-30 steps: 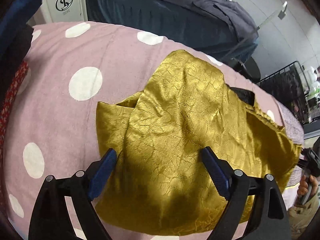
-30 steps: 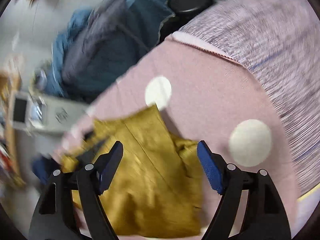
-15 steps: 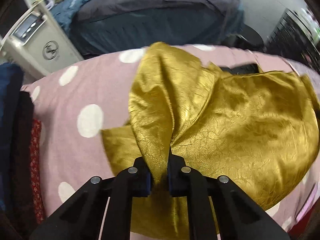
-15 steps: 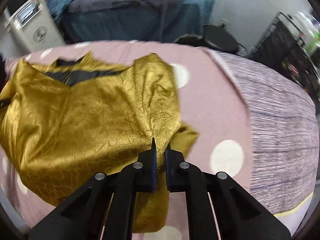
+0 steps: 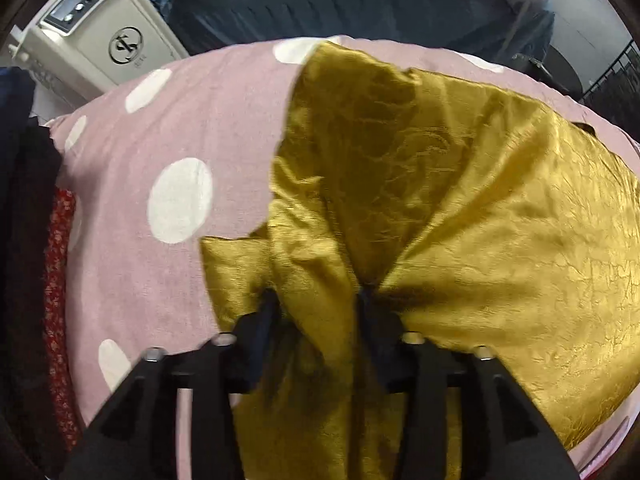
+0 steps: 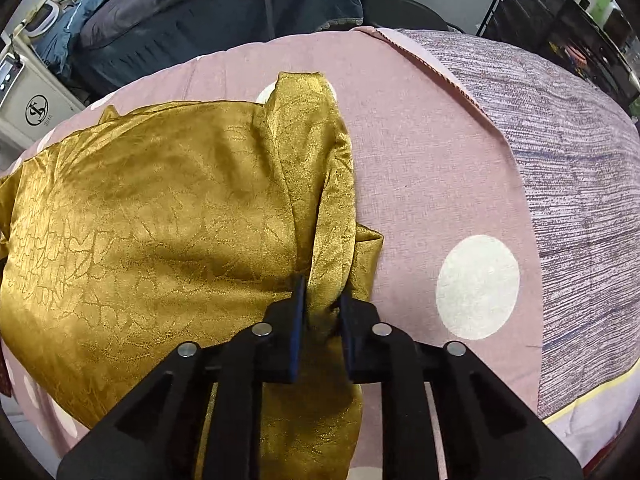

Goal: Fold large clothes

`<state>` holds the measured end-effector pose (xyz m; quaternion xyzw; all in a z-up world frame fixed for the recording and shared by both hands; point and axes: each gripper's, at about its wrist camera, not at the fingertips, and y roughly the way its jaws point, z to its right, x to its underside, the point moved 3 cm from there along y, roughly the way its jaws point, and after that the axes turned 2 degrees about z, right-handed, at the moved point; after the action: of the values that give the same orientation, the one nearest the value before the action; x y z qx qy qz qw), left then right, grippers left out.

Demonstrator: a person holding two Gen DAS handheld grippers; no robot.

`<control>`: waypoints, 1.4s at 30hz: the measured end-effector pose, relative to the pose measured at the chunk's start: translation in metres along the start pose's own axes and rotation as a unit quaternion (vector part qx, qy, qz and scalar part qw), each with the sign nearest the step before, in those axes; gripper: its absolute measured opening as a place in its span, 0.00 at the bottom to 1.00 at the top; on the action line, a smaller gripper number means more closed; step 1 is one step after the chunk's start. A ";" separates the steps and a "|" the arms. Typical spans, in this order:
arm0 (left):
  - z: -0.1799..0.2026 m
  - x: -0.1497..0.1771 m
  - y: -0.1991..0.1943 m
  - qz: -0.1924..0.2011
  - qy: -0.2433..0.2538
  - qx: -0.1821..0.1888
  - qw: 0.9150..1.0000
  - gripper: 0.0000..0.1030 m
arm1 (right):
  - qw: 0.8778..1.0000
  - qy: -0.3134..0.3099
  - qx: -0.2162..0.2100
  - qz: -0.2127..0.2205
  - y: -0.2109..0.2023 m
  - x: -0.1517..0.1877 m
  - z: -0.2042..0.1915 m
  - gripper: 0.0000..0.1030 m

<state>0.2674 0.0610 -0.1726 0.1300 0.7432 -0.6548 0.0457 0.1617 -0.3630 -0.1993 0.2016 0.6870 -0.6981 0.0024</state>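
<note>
A shiny gold garment (image 5: 480, 240) lies rumpled on a pink bedsheet with white dots (image 5: 140, 280). My left gripper (image 5: 316, 304) points steeply down at its near left part. Its jaws are opening, and a raised fold of the gold cloth stands loosely between them. In the right wrist view the same garment (image 6: 160, 220) spreads to the left over the sheet (image 6: 420, 180). My right gripper (image 6: 322, 300) is at the garment's right edge. Its jaws are opening too, a narrow gap apart, with a pinched ridge of cloth between them.
A white appliance (image 5: 100, 40) and dark blue bedding (image 5: 360, 0) lie beyond the sheet's far edge. Dark and red patterned clothes (image 5: 56, 280) are stacked at the left. A grey striped blanket (image 6: 560, 160) covers the right side, and a black wire rack (image 6: 560, 12) stands behind it.
Both grippers went from open over the garment to shut on a fold of it. Now their jaws have parted again and both sit lower, with the folds slack between them.
</note>
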 end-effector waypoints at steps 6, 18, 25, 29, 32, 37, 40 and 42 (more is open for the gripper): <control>-0.067 0.008 -0.031 0.046 -0.154 0.002 0.987 0.89 | 0.997 0.062 0.027 0.028 -0.029 -0.004 0.028 0.71; -0.027 0.048 -0.091 0.118 -0.070 -0.122 0.983 0.89 | 0.998 -0.043 0.008 0.050 -0.072 0.034 -0.043 0.79; 0.024 0.068 -0.108 0.120 -0.071 -0.009 0.990 0.89 | 0.994 -0.102 -0.017 0.040 -0.081 0.062 -0.100 0.79; 0.064 0.078 -0.095 0.104 -0.018 0.003 0.994 0.89 | 0.993 -0.116 -0.020 0.029 -0.076 0.069 -0.109 0.79; 0.081 0.084 -0.082 0.075 -0.009 0.015 0.997 0.89 | 0.993 -0.114 -0.020 0.020 -0.070 0.072 -0.109 0.79; 0.079 0.084 -0.052 0.034 -0.028 0.018 0.999 0.95 | 0.994 -0.110 -0.023 -0.004 -0.057 0.077 -0.107 0.79; 0.074 0.085 -0.038 0.003 -0.036 0.035 0.999 0.95 | 0.994 -0.108 -0.022 -0.013 -0.049 0.079 -0.106 0.84; 0.075 0.083 -0.028 -0.013 -0.034 0.041 0.998 0.95 | 0.994 -0.105 -0.027 -0.022 -0.042 0.081 -0.105 0.85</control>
<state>0.1727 -0.0050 -0.1756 0.0993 0.7155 -0.6891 0.0571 0.1051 -0.2374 -0.1792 0.1118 0.7055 -0.6968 0.0646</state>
